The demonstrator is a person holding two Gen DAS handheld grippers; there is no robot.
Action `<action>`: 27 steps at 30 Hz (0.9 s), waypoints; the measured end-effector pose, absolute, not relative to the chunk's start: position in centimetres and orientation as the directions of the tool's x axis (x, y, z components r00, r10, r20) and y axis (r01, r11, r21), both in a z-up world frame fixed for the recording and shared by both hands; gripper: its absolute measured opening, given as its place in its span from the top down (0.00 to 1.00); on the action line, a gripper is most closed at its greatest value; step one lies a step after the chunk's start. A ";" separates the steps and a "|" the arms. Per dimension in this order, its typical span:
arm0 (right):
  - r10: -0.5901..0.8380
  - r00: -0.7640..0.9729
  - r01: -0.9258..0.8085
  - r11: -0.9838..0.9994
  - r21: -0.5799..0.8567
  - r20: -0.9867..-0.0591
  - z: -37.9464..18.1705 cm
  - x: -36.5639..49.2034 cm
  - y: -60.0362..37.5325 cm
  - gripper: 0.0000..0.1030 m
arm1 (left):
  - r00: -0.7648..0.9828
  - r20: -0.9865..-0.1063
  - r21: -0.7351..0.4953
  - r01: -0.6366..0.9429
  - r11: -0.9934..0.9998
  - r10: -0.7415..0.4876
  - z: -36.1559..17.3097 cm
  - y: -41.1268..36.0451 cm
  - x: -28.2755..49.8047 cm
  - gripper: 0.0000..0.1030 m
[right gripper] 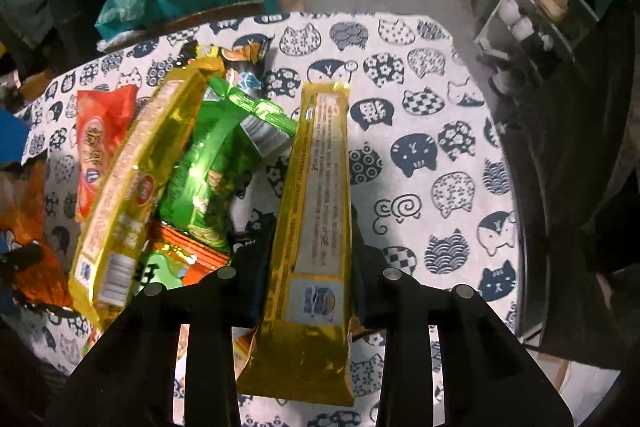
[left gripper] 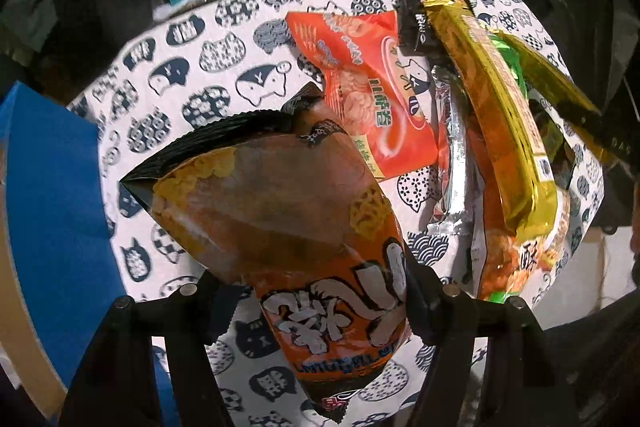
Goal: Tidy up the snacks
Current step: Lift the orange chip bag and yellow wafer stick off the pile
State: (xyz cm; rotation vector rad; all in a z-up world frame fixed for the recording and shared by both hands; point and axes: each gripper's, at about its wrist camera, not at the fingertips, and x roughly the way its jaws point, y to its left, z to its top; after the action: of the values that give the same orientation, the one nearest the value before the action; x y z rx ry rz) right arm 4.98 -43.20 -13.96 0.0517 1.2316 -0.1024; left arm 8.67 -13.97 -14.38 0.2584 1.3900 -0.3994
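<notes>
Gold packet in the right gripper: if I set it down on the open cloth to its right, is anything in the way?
Nothing visible. The gold packet is clamped in the right gripper, and the cat-print cloth right of it is bare; the snack pile lies on its left.

orange chip bag [left gripper: 304, 219] lifted, gold packet [right gripper: 316, 211] raised

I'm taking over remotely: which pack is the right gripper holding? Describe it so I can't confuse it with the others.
On the cat-print tablecloth, right of the snack pile, the right gripper is shut on a long gold pack. A second gold pack leans on the pile beside a green bag; the held one stands apart from the pile, its pale printed panel facing the camera.
</notes>
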 end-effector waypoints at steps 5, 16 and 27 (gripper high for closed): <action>-0.055 0.352 0.125 0.992 -0.011 -0.934 -12.5 4.1 -42.8 0.74 | 0.180 -0.977 -0.021 0.440 0.898 -0.111 -13.5 -14.1 7.6 0.31; -0.084 0.422 0.131 0.991 -0.031 -0.903 -9.0 1.9 -42.3 0.74 | 0.286 -0.955 0.071 0.474 0.878 -0.078 -10.6 -13.2 6.5 0.31; -0.113 0.502 0.119 0.991 -0.060 -0.857 -5.2 0.6 -40.9 0.74 | 0.356 -0.930 0.108 0.490 0.865 -0.086 -7.8 -11.8 4.9 0.32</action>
State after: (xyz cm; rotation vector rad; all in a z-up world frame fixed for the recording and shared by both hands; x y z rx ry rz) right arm 0.57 -40.92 -5.16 0.0069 1.0353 -0.1401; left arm 4.90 -11.79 -7.84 0.4018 1.1534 -0.3847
